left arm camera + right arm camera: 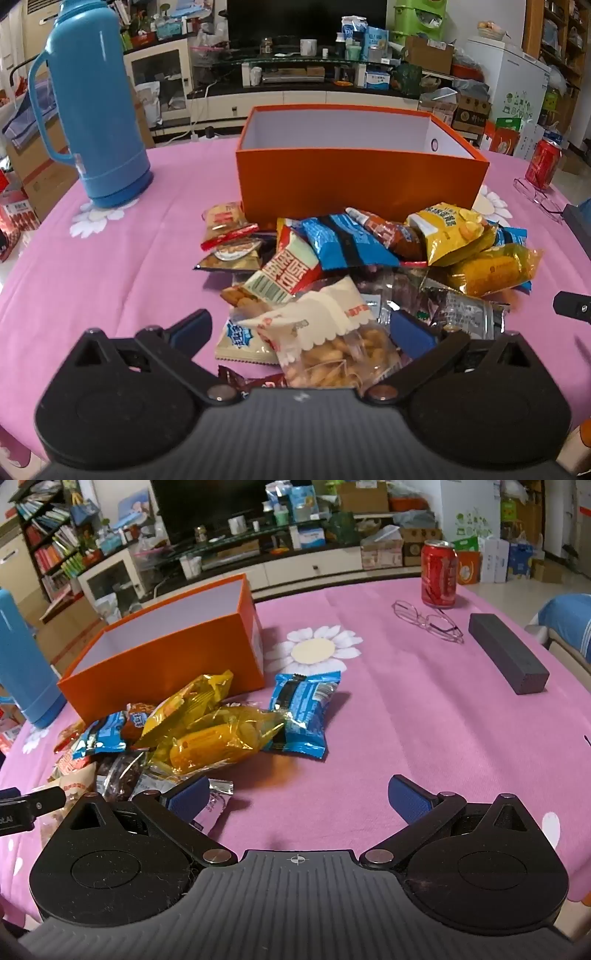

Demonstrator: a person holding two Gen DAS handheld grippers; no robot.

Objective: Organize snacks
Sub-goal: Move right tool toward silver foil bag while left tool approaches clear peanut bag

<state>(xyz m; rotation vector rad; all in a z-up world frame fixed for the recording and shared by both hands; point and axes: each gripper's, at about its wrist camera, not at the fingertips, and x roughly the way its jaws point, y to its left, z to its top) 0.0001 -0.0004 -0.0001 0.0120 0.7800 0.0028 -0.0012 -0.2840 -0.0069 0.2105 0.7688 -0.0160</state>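
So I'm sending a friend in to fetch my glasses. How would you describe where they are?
Start at the orange box on the pink tablecloth and look right, past the printed daisy, to the red drink can. The glasses lie open just in front of it, left of a dark block. They are the only thin, clear wire-framed thing there.

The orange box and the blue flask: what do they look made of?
Orange box: probably stiff cardboard, matte, with sharp folded edges and a plain pale lining. Blue flask: likely moulded plastic, smooth with a soft sheen, its handle the same colour.
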